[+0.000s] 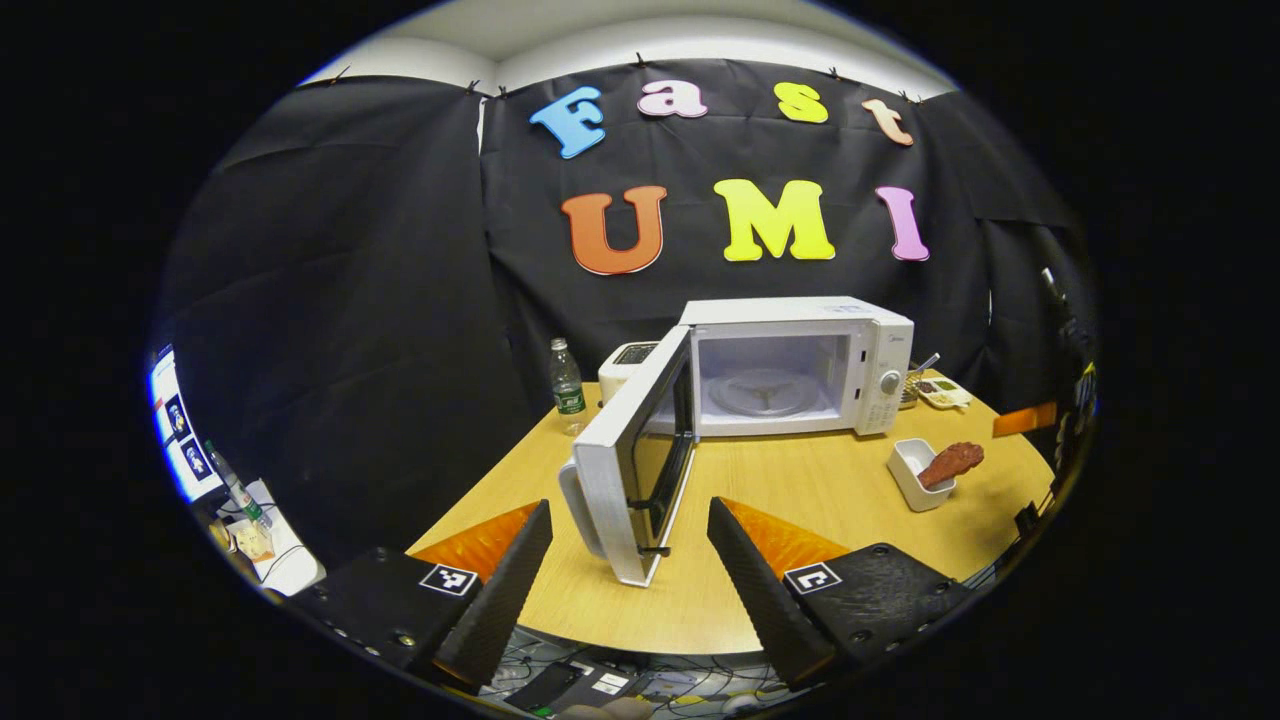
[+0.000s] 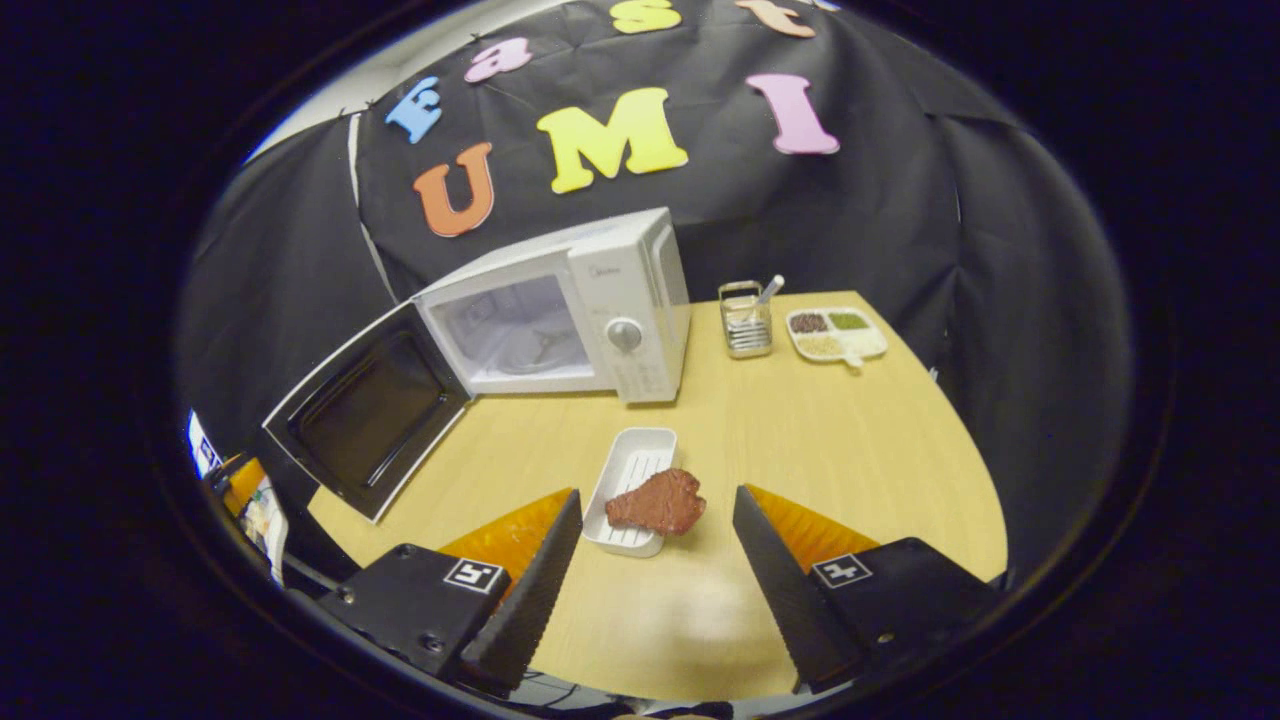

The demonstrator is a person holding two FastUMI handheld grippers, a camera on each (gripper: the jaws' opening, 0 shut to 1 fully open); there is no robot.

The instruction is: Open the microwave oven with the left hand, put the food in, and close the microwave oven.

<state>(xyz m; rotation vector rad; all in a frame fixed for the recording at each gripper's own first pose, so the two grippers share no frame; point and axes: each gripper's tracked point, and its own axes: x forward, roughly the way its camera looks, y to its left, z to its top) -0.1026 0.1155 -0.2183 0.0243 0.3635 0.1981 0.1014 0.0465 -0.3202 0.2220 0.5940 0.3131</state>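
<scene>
Microwave point(image 1: 800, 365) door point(image 1: 630, 470) stood open, both grippers empty.
Left gripper point(image 1: 628, 580) fingers wide near door; right gripper point(image 2: 655, 590) fingers wide near meat point(image 2: 657, 502) on tray point(image 2: 630, 470).

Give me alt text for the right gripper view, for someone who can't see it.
An open gripper hovers over a wooden table, its two fingers either side of a white tray with a reddish-brown piece of meat resting across its near rim. Behind stands a white microwave with its door swung wide open, beside a metal holder and a divided dish.
</scene>
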